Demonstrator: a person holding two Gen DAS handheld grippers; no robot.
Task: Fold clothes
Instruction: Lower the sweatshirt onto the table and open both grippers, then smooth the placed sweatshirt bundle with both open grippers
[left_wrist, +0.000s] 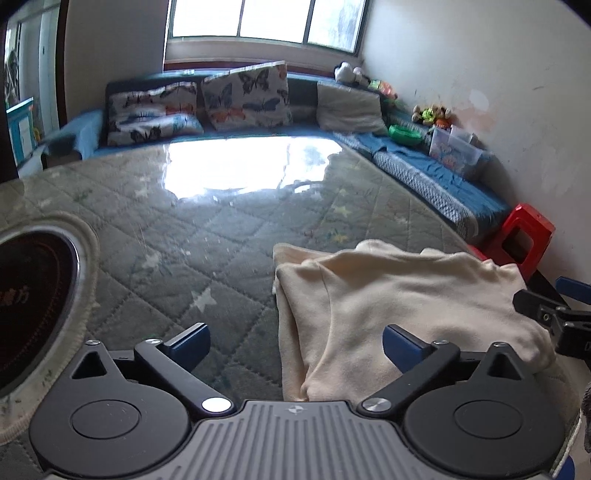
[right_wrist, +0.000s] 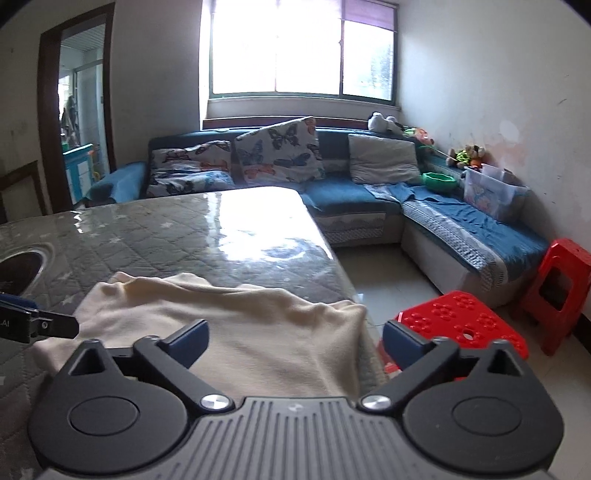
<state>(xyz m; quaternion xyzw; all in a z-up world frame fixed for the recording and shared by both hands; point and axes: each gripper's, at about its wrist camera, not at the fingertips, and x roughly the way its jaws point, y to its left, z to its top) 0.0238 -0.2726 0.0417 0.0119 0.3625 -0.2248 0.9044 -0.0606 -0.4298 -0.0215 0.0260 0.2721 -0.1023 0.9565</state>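
- Cream-coloured soft knit garment (left_wrist: 406, 306) lying in a doubled-over bundle at the near right corner of the grey quilted star-print table cover under clear glossy plastic (left_wrist: 207, 236), one edge reaching the table's right side; overlapping layers and a seam line visible, so at least partly folded by the look of it, though whether finished or mid-fold not settled by these views.
- Likely kept at that near corner to be within easy reach of both tools.
- Left gripper (left_wrist: 295, 347) held low over the table just left of the bundle, blue-padded fingers spread wide, nothing between them; right-hand pad over the cloth's left edge, contact not clear.
- Right gripper (right_wrist: 295, 343) poised above the garment's near right part, jaws likewise wide apart and empty; spread of both tools fits either release of the cloth or readiness to pinch an edge.
- Left wrist view only: stacked layers at the bundle's left side, and more of the dark round metal-rimmed inset (left_wrist: 33, 302) in the table.
- Right wrist view only: table's right edge with tiled floor beyond, red plastic stool with holes (right_wrist: 461, 321) just beside that corner, a second taller one near the blue corner sofa (right_wrist: 480, 225).
- Each view catching the other tool's tip at its frame edge, near the cloth.
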